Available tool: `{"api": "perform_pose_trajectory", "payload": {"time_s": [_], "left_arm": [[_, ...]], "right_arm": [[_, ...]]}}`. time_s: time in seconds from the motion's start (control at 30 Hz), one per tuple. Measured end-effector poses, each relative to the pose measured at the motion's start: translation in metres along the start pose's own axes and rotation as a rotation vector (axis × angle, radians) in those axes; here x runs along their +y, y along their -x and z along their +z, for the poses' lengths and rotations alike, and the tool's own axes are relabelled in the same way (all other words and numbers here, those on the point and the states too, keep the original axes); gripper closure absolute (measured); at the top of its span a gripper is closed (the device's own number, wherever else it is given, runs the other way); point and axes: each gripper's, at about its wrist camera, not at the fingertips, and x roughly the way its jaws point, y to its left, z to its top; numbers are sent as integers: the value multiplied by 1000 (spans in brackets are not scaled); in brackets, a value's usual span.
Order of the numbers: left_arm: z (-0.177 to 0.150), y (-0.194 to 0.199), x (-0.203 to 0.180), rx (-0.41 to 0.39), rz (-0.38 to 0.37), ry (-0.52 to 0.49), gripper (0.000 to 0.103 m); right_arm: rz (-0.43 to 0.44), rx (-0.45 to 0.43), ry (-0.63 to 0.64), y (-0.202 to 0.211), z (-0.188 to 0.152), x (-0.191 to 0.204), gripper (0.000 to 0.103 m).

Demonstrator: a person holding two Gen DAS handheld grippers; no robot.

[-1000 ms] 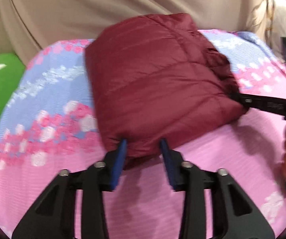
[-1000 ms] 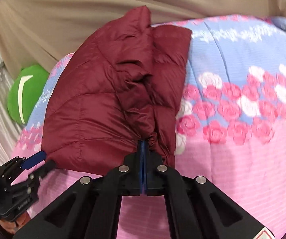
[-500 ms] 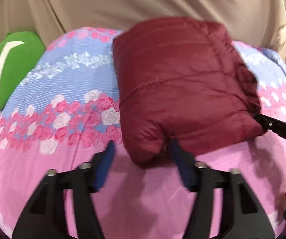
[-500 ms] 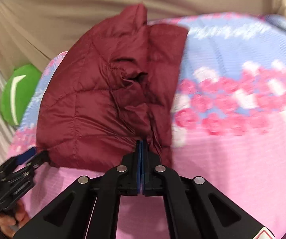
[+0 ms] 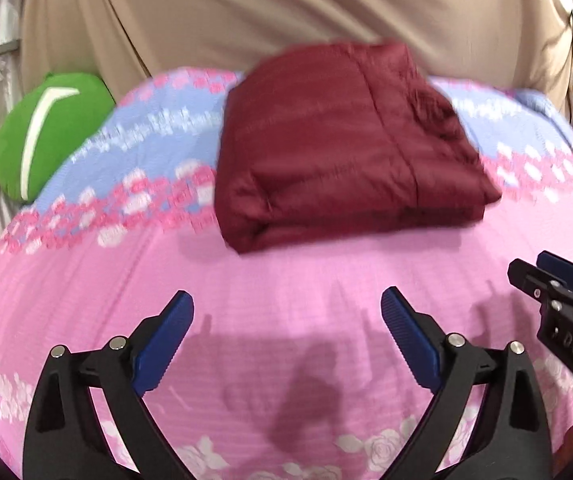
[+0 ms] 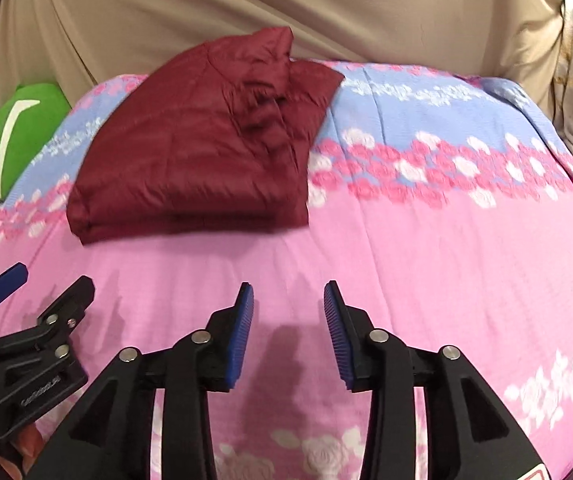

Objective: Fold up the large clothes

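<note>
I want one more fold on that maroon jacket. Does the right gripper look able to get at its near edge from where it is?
Probably yes. The right gripper, its jaws opening with nothing between them, hangs over bare pink bedspread; nothing lies between it and the near edge of the folded maroon jacket.

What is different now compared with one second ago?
Both tongs let go of the jacket and drew back toward the camera: the left tongs and right tongs are opening, nothing between them. The folded jacket, bedspread and green cushion stayed.
</note>
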Motion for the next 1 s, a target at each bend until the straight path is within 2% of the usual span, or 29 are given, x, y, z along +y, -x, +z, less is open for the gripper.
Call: {"api": "perform_pose_trajectory", "payload": {"time_s": [0.13, 0.2, 0.43, 1.0], "left_arm": [[-4, 1, -1, -5, 32, 22, 10], [-6, 0, 0, 0, 37, 42, 10], [-9, -5, 0, 31, 50, 59, 10], [-11, -1, -3, 14, 95, 43, 11]], "right_arm": [[7, 29, -6, -8, -9, 1, 59], [0, 22, 7, -7, -11, 5, 53], [-5, 1, 64, -2, -16, 21, 46], [-26, -12, 80, 1, -19, 27, 45]]}}
